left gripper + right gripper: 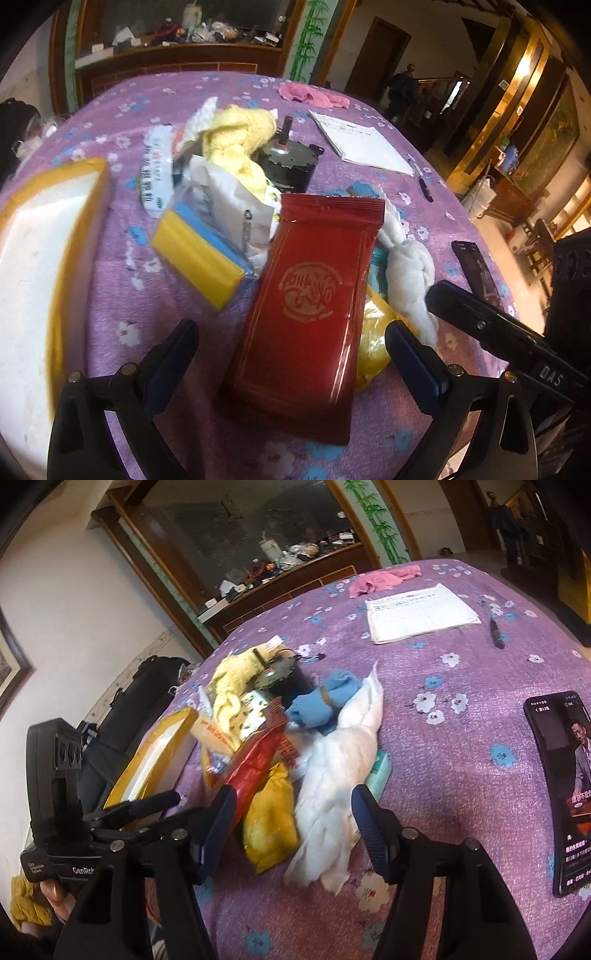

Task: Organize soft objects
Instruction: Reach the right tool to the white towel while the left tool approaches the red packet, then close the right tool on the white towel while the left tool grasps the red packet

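A purple table (110,325) holds a heap: white tray (33,258) at its left, red pouch (306,317) and white cloth (332,805) nearest. Both grippers look to be approaching: the left gripper (291,354) spread around the pouch, untouching; the right gripper (293,819) spread over the cloth. Next: descend, pinch.

The left tool (291,354) stands open, its 2 fingers (173,354) either side of a red foil pouch (310,306) lying on the purple flowered tabletop (110,295). A white braided cloth (410,269) lies just beside the pouch's right edge.
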Demonstrator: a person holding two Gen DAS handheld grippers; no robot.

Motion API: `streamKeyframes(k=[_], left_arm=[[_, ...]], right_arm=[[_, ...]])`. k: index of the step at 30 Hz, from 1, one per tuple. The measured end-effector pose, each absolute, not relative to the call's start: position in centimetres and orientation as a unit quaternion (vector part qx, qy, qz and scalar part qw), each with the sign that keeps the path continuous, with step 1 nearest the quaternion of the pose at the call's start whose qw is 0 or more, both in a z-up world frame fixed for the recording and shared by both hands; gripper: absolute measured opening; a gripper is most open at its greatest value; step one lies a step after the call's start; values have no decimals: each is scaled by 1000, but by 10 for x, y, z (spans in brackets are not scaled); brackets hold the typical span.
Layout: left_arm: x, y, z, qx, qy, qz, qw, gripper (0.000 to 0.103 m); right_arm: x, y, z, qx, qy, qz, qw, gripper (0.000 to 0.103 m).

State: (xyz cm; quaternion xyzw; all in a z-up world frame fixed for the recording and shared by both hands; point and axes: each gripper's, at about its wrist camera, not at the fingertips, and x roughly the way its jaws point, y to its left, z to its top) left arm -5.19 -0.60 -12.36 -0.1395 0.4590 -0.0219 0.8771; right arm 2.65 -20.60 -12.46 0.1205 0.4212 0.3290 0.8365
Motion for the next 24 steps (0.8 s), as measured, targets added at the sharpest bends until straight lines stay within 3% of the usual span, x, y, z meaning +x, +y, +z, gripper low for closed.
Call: streamKeyframes(k=[9,11,13,17,24], left_arm=[[-29,-3,-152,-204,492,-59,844,101],[-30,-4,-151,-200,479,-56,853,101],[-31,-2,-152,-210,474,-54,853,98],[-34,10,-152,-250,467,-55,846,79],[-39,5,-152,-252,464,-50,848,78]], right_arm=[[47,-201,-149,139,449,285,835,60],[47,-199,-154,136,451,281,836,54],[45,-199,-151,137,442,284,839,49],[47,-201,-152,147,440,284,839,41],[41,-200,-149,140,426,283,848,33]])
